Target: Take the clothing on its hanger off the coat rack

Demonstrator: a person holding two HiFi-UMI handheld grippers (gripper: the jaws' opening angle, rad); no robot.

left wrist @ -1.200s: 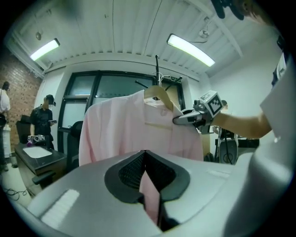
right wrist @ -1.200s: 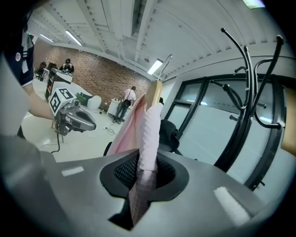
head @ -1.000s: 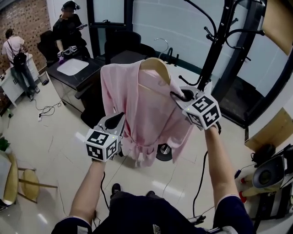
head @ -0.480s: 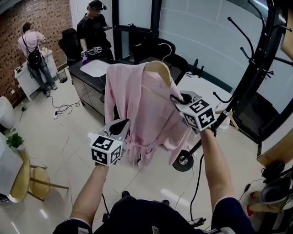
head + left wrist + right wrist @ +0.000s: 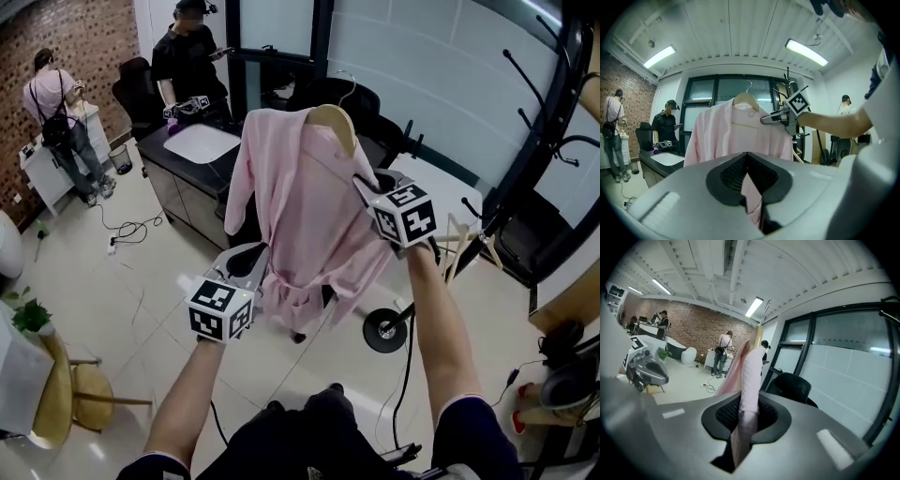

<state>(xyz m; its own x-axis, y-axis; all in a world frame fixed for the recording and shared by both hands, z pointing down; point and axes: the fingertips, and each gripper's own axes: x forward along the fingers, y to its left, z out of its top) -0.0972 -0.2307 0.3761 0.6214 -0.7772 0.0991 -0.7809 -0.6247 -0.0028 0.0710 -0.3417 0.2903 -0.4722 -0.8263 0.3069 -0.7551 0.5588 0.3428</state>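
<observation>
A pink robe (image 5: 305,202) hangs on a wooden hanger (image 5: 330,124) in mid-air, off the black coat rack (image 5: 548,112) at the right. My right gripper (image 5: 364,187) is shut on the hanger's right shoulder through the cloth. In the right gripper view the pink fabric (image 5: 751,373) and a wooden edge are pinched between the pads. My left gripper (image 5: 251,255) is shut on the robe's lower left edge. The left gripper view shows the robe (image 5: 733,133) spread ahead, its hem (image 5: 751,192) in the jaws, and the right gripper (image 5: 774,117) beside the hanger (image 5: 746,99).
The rack's round base (image 5: 382,330) stands on the floor near my right arm. A black desk (image 5: 192,155) and office chairs (image 5: 375,103) are behind the robe. Two people (image 5: 192,52) stand at the back left. A yellow chair (image 5: 66,394) is at the lower left.
Both grippers have carried the robe and hanger leftward, away from the coat rack. The rack's pole, close behind the hanger before, now stands far to the right.
</observation>
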